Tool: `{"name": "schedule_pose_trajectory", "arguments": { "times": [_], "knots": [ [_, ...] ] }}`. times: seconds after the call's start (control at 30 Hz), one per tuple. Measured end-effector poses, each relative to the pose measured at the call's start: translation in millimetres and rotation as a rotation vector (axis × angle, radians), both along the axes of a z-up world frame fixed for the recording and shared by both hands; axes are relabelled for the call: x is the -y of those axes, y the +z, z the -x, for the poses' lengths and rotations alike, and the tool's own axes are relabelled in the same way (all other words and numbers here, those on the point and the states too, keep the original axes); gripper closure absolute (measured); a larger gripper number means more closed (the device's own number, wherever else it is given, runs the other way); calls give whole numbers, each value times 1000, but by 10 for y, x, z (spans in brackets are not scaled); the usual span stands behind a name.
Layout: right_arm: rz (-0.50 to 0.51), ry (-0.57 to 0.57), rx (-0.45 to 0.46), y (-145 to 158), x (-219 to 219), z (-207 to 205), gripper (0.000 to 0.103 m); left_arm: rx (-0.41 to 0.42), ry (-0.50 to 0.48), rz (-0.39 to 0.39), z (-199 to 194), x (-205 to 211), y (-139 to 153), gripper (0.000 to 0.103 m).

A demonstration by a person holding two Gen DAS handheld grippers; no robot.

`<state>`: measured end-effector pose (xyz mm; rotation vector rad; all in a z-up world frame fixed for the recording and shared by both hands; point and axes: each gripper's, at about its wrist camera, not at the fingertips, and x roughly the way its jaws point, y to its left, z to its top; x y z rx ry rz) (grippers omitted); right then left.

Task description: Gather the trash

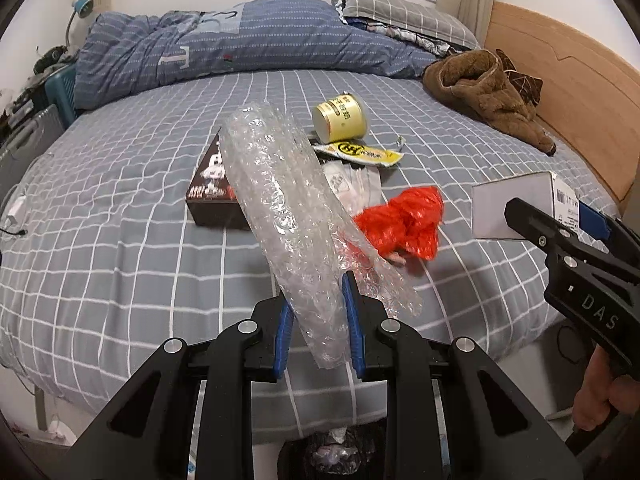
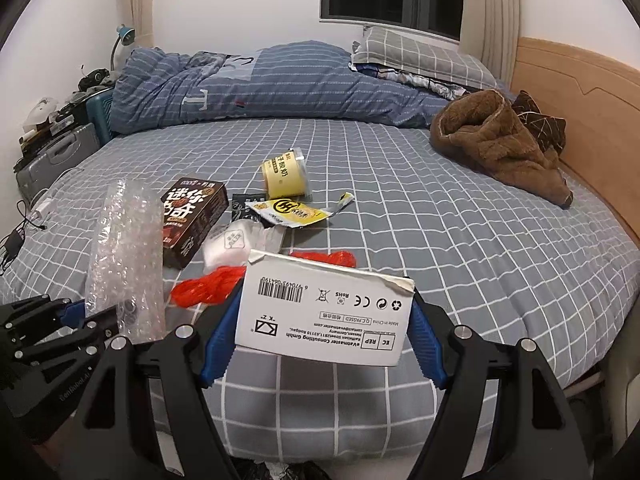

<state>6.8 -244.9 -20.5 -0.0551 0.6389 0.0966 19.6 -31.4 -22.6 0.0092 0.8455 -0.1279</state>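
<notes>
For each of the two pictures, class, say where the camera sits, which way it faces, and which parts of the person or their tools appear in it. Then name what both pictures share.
Left wrist view: on the left gripper, facing down across the bed; jaws shut on bubble wrap; right gripper and a hand at right.
Right wrist view: on the right gripper, same direction; jaws clamp a white box; left gripper at left.
Shared: red bag, yellow cup, brown box.
</notes>
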Motion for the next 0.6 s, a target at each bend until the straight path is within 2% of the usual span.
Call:
{"name": "schedule_pose_trajectory", "arguments": {
  "times": [0.6],
  "knots": [
    [-18, 20, -29, -56, -56, 572, 32, -28, 1, 19, 610, -6, -54, 80]
  ]
}}
